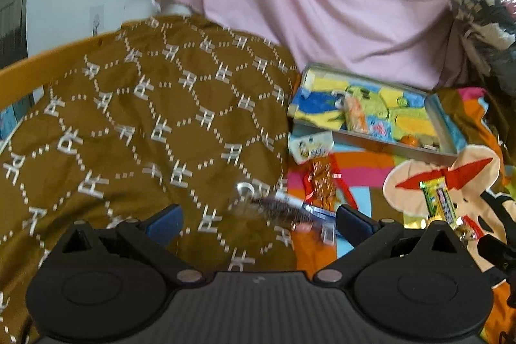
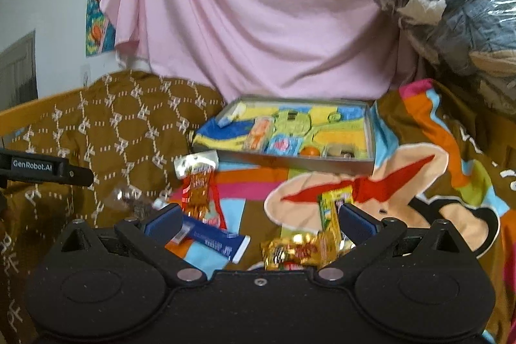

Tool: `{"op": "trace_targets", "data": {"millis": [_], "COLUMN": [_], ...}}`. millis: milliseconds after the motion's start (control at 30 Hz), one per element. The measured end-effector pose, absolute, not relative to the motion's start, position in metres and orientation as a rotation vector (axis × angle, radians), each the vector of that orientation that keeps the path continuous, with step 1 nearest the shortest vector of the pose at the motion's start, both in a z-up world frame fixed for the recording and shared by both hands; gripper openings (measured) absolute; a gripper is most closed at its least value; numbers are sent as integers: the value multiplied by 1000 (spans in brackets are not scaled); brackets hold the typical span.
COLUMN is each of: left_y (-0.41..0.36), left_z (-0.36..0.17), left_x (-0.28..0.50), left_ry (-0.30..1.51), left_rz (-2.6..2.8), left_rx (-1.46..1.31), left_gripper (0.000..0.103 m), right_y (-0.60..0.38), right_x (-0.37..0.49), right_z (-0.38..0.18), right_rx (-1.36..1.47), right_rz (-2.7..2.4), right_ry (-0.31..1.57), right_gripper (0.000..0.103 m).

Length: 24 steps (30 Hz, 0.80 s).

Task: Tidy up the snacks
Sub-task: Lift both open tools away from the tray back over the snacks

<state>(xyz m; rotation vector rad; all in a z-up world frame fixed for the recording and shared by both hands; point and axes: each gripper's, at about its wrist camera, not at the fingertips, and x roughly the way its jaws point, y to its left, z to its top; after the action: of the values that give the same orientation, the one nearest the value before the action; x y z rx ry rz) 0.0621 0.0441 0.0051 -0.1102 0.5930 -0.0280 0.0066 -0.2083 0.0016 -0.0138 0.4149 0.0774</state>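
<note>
While both grippers hang over the bed, the snacks lie spread on the bright cartoon blanket (image 2: 429,131). The left gripper (image 1: 258,223) has its fingers wide apart and holds nothing; a blurry dark packet (image 1: 280,208) sits between them. The right gripper (image 2: 258,223) is spread wide too, gripping nothing, with a blue packet (image 2: 219,239), a gold wrapper (image 2: 290,250) and a yellow-green bar (image 2: 332,215) low in the middle of its view.

The snack tray (image 2: 290,162) sits in the middle of that view, already holding a few snacks.

I think the next job is picking one snack. It would help to go slowly, put one finger on each side of just one packet, and squeeze gently so it does not slip.

At the left edge, the other gripper's arm (image 2: 48,171) reads "GenRobot.AI". The brown cloth (image 1: 129,124) shows "PF" many times. The packet writing is too blurry to read.
</note>
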Motion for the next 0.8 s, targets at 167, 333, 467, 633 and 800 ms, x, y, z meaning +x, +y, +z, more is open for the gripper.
{"op": "trace_targets", "data": {"millis": [167, 333, 467, 633, 800], "left_y": [42, 37, 32, 25, 18], "left_z": [-4, -11, -13, -17, -25], "left_x": [63, 70, 75, 85, 98], "left_ry": [646, 703, 715, 723, 721], "left_rz": [-50, -109, -133, -156, -168], "left_rx": [-71, -33, 18, 113, 224], "left_gripper": [103, 103, 103, 103, 103], "right_y": [-204, -197, -190, -190, -184], "right_x": [14, 23, 31, 46, 63], "right_z": [-8, -18, -27, -36, -45], "right_rx": [-32, -60, -94, -70, -126], "right_rz": [99, 128, 142, 186, 224], "right_ry": [492, 574, 644, 717, 758], "right_gripper": [102, 102, 102, 102, 102]}}
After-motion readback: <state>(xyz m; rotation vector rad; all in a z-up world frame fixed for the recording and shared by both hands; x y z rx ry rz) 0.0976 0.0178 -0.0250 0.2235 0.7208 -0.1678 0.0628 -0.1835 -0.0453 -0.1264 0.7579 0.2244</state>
